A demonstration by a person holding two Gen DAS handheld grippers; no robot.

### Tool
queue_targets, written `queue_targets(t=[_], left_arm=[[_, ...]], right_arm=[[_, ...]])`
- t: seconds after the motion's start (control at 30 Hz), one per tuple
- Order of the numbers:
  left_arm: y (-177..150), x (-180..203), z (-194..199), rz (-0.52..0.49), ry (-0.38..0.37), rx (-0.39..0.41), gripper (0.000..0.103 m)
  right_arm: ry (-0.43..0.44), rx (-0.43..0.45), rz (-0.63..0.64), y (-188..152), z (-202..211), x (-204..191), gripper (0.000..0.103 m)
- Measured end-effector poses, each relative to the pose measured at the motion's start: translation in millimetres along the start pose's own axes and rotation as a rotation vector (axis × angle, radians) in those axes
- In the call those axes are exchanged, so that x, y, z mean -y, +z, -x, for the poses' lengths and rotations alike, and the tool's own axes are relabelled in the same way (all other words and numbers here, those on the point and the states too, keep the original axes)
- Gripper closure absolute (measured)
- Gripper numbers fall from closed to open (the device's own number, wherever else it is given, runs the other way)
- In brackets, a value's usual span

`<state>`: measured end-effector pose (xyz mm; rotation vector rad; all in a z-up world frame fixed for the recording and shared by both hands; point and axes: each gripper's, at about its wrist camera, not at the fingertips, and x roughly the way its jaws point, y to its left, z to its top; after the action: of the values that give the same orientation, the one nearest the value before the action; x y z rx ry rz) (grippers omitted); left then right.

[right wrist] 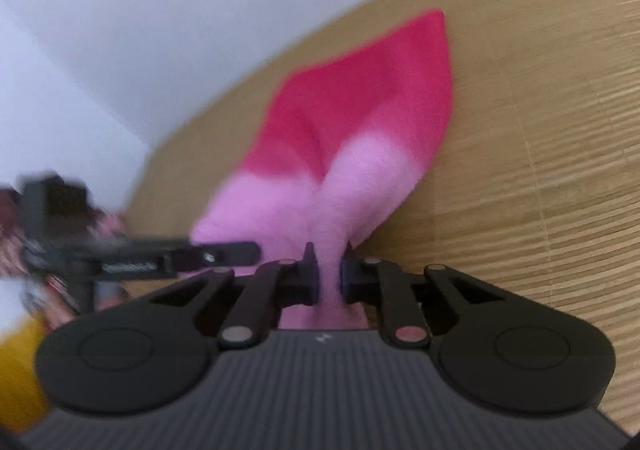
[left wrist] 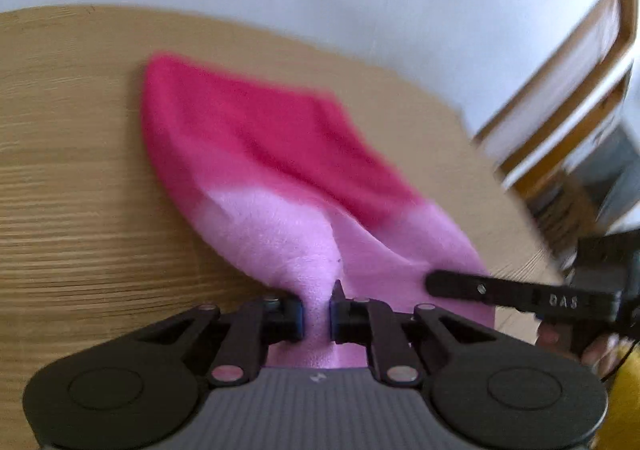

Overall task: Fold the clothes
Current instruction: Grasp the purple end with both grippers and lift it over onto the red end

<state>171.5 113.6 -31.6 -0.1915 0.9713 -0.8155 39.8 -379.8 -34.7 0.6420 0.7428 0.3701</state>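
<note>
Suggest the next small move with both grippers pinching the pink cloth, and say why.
Probably lift both corners and carry them toward the far, dark-pink end. The left gripper and right gripper each pinch the cloth's pale near edge, while the rest lies spread on the table.

Bare table (left wrist: 72, 169) around the cloth (left wrist: 248, 137)

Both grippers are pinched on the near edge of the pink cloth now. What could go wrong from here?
1. The left gripper and the right gripper each clamp only a narrow bunch of the pink cloth's pale edge, so a corner may slip out when lifted.
2. The cloth already creases between the two grips; the fold may come out skewed.
3. The far, dark pink end lies on the wooden table; dragging it could bunch it instead of folding it.
</note>
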Motion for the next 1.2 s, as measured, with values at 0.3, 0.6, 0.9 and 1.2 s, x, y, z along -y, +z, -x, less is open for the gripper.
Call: queue_targets(t=[0.3, 0.6, 0.9, 1.2], left_arm=[[18, 88, 187, -0.176, -0.019, 0.201, 0.089], [126, 91, 172, -0.222, 0.158, 0.206, 0.089], [129, 151, 262, -0.526, 0.248, 0.493, 0.083], [-102, 101, 162, -0.604, 0.397, 0.03, 0.079]], right_arm=[[0.249, 0.228, 0.117, 22, 145, -123, 0.09], [0.149, 0.226, 0.14, 123, 82, -161, 0.091], [0.235, 0.48, 0.451, 157, 127, -259, 0.091], [0.088, 0.13, 0.334, -11, 82, -170, 0.091]])
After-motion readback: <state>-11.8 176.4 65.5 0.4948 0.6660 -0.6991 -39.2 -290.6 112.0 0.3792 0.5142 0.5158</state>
